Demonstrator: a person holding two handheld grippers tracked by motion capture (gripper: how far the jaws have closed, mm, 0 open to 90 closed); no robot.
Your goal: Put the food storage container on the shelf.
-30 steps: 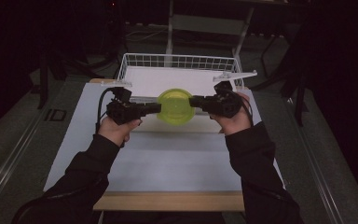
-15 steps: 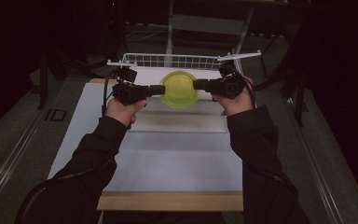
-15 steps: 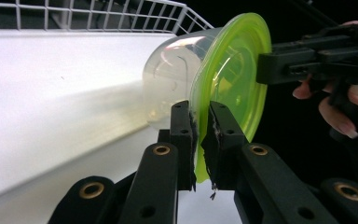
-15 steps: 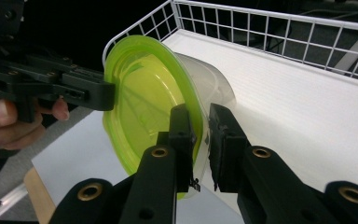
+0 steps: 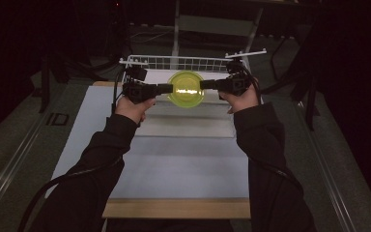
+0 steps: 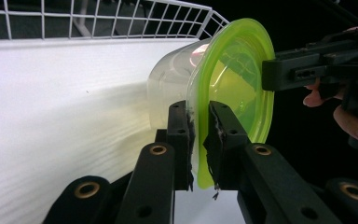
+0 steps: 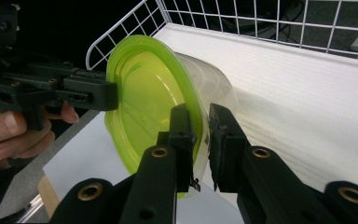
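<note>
Container (image 6: 172, 88) base perhaps hidden behind lid (image 6: 235, 88)

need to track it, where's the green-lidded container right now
In the high view the container is held mid-air at centre, between the left gripper and right gripper, just before the wire basket.

Dark room; white-topped table (image 5: 183, 164) with wooden front edge; grey floor (image 5: 14, 145); dim frames behind.

The lid (image 6: 233, 84) is glossy translucent green plastic on a clear plastic tub (image 6: 172, 91). The basket (image 7: 242, 18) at 12 o'clock is white-coated wire. The table (image 5: 174, 209) edge looks like matt wood.
</note>
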